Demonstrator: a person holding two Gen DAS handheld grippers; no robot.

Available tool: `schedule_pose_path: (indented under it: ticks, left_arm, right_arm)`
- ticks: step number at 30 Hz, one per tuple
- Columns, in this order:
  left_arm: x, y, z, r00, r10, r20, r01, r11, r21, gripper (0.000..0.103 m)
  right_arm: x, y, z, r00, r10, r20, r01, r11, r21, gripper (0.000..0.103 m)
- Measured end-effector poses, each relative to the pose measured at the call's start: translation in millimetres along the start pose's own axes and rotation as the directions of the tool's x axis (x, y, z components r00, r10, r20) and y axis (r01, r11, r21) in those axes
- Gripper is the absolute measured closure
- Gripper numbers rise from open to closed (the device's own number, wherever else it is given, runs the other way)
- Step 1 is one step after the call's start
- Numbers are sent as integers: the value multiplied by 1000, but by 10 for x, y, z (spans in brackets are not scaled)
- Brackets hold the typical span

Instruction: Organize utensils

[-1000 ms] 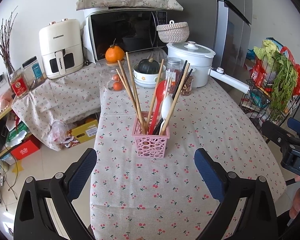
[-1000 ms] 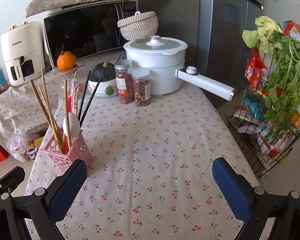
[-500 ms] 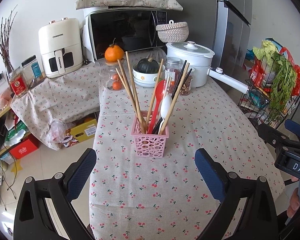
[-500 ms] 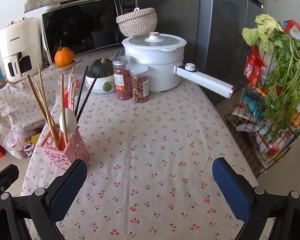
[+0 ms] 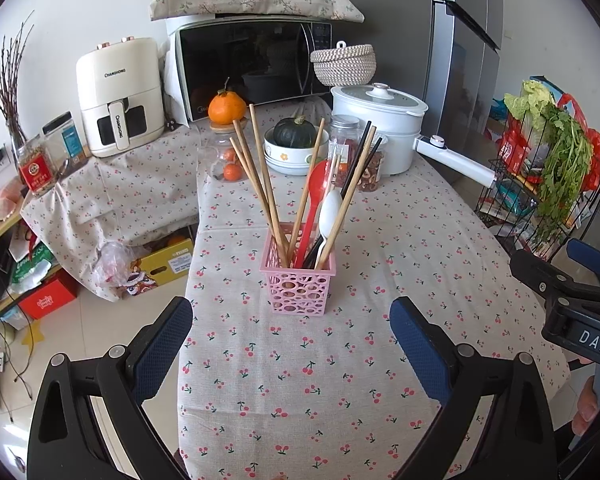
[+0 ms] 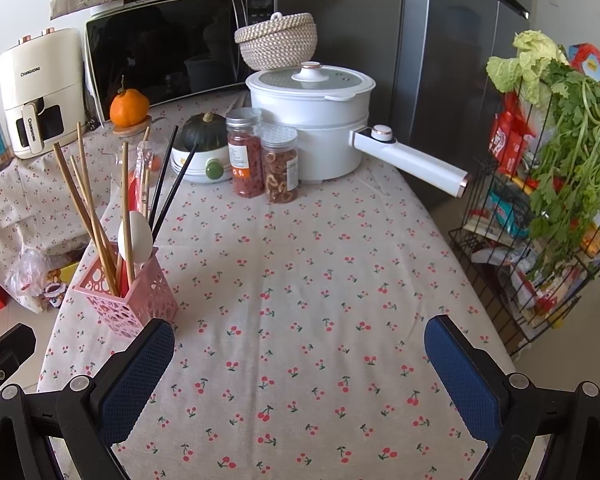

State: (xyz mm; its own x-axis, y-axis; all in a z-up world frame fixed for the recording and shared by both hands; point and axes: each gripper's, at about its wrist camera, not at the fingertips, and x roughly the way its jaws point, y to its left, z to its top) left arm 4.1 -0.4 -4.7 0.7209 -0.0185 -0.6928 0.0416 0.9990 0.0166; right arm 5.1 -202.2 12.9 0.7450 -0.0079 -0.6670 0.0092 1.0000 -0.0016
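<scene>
— Judging by the table, is the sorting done?

— Looks close to it. Every utensil I can see stands in the pink basket (image 5: 298,284), which sits left of centre on the cherry-print tablecloth (image 5: 360,364), nearer than the jars and pot. No utensil lies loose on the cloth in either view, so I'd say little or nothing is left.

— And the claws?

— The left gripper (image 5: 292,344) is spread wide with nothing between its pads, hovering on the near side of the basket and apart from it. The right gripper (image 6: 300,364) is just as wide and just as empty, over bare cloth to the basket's right.

— Count the contents.

— Wooden chopsticks (image 5: 260,168): I make out about six, three leaning left, three right, though they overlap. Black chopsticks (image 6: 168,184): two. One red spoon (image 5: 318,184), one white spoon (image 5: 329,212). A thin wrapped pair (image 6: 143,176) may also stand there; too slim to be sure.

— Further back?

— Two clear jars (image 6: 262,164), one white pot (image 6: 312,120) with a long handle, and one bowl holding a green squash (image 5: 295,132).
</scene>
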Motion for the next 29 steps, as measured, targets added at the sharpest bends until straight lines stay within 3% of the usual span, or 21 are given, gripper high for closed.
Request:
schedule_pose_path:
  ticks: [29]
  left_arm:
    - [4,6,-1,1000,-7,1,7,1000,-7,3]
  right_arm:
    - [53,-1,-22,1000,3,-21,-3,1000,0,0]
